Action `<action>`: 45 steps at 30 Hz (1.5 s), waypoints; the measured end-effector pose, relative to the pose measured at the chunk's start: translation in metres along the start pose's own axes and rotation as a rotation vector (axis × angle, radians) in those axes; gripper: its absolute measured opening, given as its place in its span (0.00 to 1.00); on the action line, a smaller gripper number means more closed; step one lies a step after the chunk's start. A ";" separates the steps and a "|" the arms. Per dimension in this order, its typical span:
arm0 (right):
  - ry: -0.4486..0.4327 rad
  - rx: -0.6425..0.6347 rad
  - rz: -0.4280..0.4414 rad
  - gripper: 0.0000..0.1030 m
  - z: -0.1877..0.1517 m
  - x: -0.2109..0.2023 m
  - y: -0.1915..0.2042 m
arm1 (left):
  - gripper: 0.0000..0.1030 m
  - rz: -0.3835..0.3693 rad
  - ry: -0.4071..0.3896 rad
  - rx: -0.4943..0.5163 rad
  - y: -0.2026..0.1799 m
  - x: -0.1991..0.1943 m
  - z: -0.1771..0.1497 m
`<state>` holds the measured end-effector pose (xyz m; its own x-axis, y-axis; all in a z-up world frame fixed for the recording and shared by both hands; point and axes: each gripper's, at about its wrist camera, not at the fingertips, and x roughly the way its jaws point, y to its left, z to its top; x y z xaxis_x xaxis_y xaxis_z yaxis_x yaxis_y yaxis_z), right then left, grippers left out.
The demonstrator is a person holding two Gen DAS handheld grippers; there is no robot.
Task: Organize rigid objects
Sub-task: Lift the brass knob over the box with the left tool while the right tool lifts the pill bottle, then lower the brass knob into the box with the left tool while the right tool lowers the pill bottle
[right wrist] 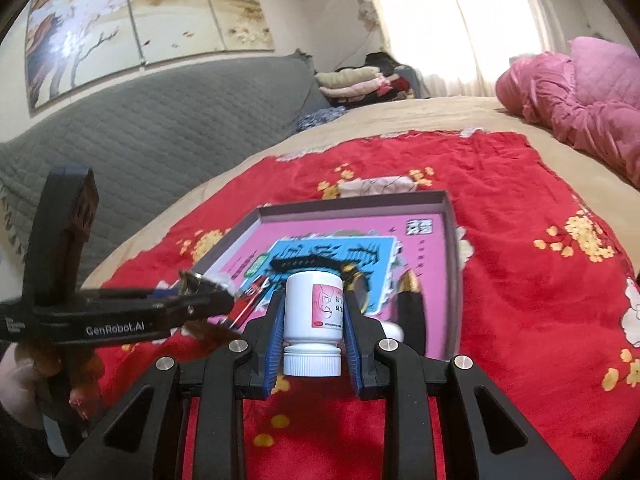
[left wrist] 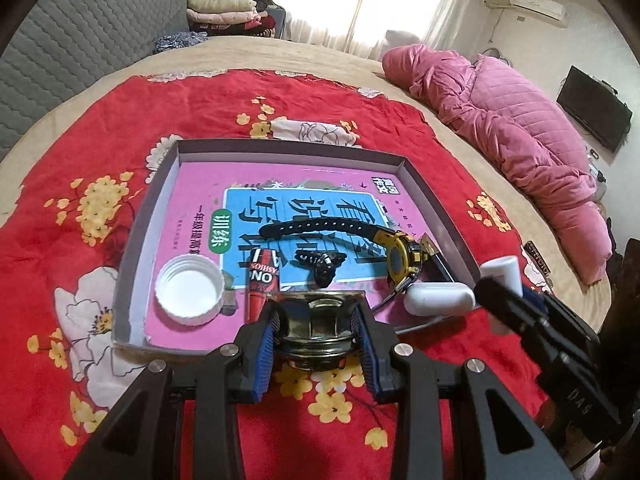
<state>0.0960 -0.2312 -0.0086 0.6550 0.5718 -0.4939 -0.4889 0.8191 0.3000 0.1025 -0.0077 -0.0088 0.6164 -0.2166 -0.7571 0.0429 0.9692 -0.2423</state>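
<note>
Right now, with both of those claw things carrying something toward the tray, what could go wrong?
The white bottle is held upside down in the right gripper; set down on its cap, it could topple onto the watch. The left gripper holds a round metal part; the tray is crowded near that edge, so it may land on the red tube.

The left gripper [left wrist: 316, 324] clamps a round brass-coloured metal piece [left wrist: 316, 328] in its jaws at the near edge of the shallow tray [left wrist: 132, 256], which holds a white cap [left wrist: 190, 289], a wristwatch [left wrist: 400, 258] and a white case [left wrist: 438, 299].
</note>
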 end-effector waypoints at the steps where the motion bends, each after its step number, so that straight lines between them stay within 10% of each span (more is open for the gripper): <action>1: -0.008 0.003 -0.012 0.27 0.001 -0.001 -0.002 | 0.35 0.003 -0.002 0.004 -0.001 0.001 0.001; 45: -0.001 0.024 -0.180 0.27 0.008 0.021 -0.040 | 0.35 0.037 0.046 0.023 -0.013 0.043 0.015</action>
<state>0.1337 -0.2522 -0.0245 0.7313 0.4163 -0.5402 -0.3504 0.9089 0.2262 0.1407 -0.0275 -0.0291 0.5812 -0.1850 -0.7924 0.0394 0.9791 -0.1997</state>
